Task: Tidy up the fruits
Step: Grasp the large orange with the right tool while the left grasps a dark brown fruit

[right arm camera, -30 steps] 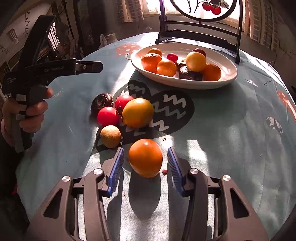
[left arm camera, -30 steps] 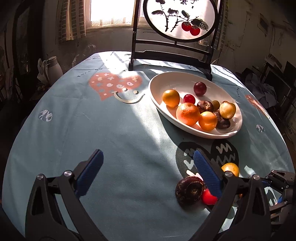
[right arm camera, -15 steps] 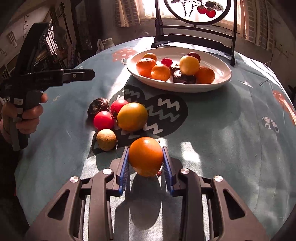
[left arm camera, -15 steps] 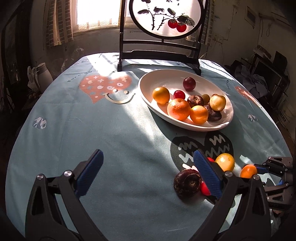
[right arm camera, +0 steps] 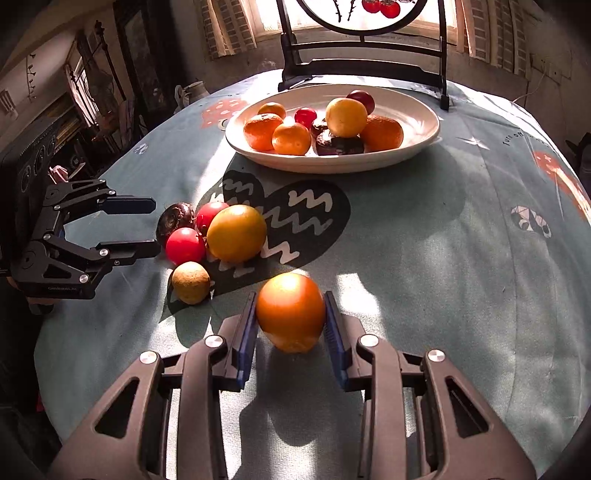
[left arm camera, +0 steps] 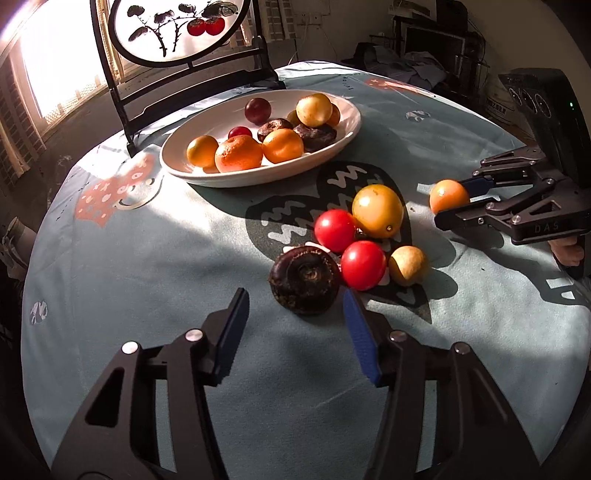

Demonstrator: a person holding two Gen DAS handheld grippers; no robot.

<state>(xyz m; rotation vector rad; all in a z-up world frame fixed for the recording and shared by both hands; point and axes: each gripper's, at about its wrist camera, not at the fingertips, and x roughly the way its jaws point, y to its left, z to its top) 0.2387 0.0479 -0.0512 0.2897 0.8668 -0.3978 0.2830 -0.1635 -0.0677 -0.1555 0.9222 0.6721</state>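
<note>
My right gripper (right arm camera: 291, 317) is shut on an orange (right arm camera: 290, 312) and holds it just above the cloth; the orange also shows in the left wrist view (left arm camera: 448, 195). My left gripper (left arm camera: 295, 317) is open, its jaws either side of a dark round fruit (left arm camera: 304, 280) without touching it. Beside that fruit lie two red tomatoes (left arm camera: 364, 264), a large yellow-orange fruit (left arm camera: 377, 210) and a small tan fruit (left arm camera: 408, 265). A white oval plate (left arm camera: 343, 138) at the back holds several fruits.
A black stand with a round painted panel (left arm camera: 173, 29) stands behind the plate. The round table has a blue-grey patterned cloth (left arm camera: 147, 277); its edge curves away on all sides. A pale jug (right arm camera: 192, 92) sits past the far left edge.
My right gripper has closed on the orange and raised it slightly. My left gripper has moved forward and right, bringing the dark fruit between its open jaws.
</note>
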